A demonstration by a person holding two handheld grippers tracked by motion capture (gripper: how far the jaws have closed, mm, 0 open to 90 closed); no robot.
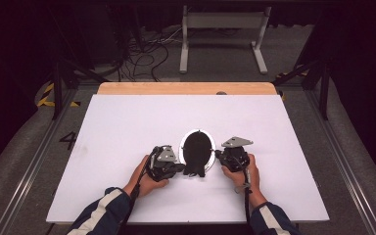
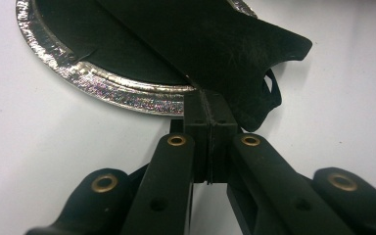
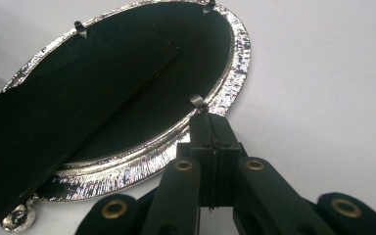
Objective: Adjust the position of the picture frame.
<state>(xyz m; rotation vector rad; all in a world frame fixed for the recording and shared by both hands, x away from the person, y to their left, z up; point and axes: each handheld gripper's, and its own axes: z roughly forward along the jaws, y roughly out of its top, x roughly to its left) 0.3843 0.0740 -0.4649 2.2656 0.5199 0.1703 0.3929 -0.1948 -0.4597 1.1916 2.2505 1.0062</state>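
You see the oval frame with a bright metal rim, hammered and glittery, and small shiny metal clips on its black matt backing, whose stand flap looks like rough fibrous card. Your tongs look like matt black plastic with brass-coloured rivets. The bench wears a smooth matt white sheet, with pale bare wood along its far edge.

Left gripper jaws seen pressed together at the silver frame rim; black backing stand is raised just above them
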